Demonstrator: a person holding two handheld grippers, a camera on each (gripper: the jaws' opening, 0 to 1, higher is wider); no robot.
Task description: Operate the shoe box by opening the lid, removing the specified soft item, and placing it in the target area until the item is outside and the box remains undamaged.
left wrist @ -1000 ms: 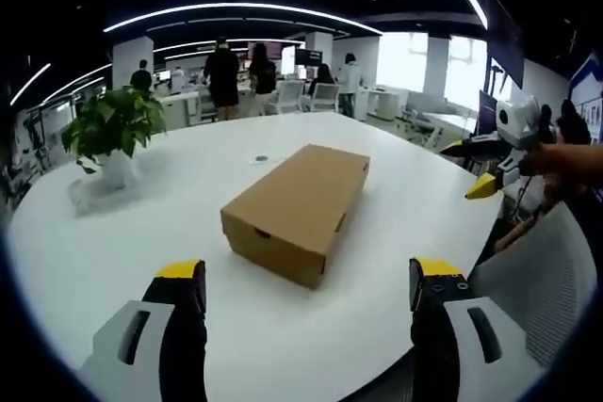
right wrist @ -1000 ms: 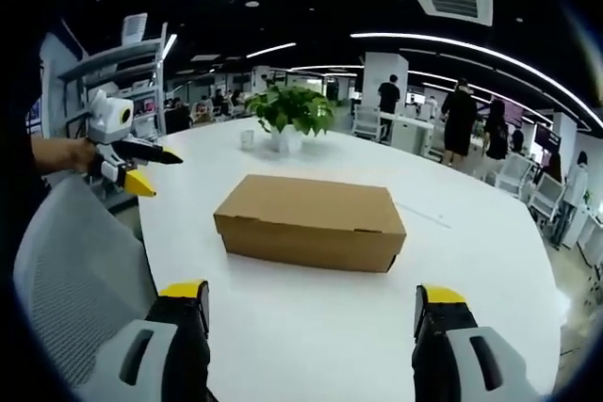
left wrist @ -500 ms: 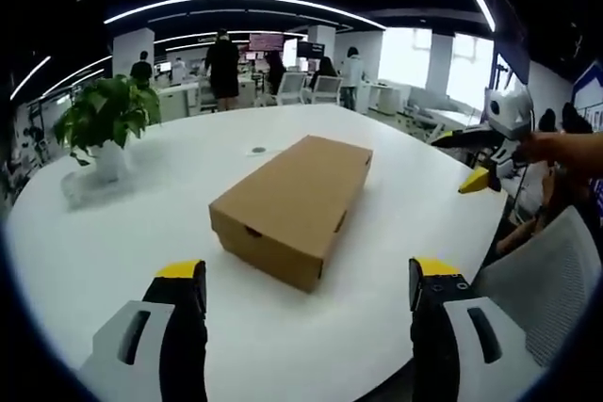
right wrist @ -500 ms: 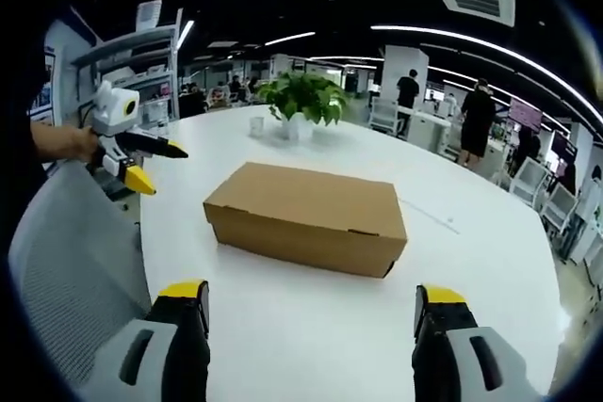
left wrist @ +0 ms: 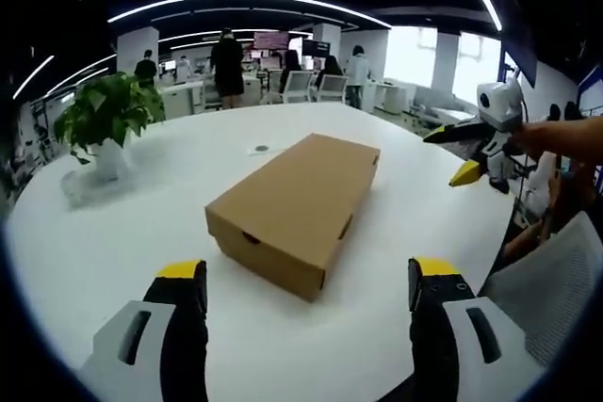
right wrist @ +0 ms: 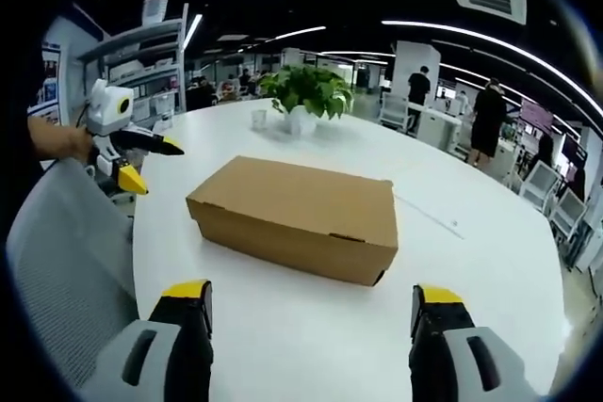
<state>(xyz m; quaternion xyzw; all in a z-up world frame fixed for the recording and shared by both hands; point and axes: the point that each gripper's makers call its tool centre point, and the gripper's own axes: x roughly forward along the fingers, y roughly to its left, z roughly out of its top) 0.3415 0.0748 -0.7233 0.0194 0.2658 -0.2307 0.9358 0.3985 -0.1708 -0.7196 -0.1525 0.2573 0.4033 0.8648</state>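
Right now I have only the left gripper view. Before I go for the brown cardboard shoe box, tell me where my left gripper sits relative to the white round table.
Observer: In the right gripper view, your left gripper hangs at the white round table's edge, near a grey mesh chair, jaws apart.
Operator: Report what stands behind it.
Observer: A grey shelving rack.
Operator: Check the box side facing the right gripper.
Observer: The brown cardboard shoe box has its lid closed along that long side; the right gripper is open, short of it.
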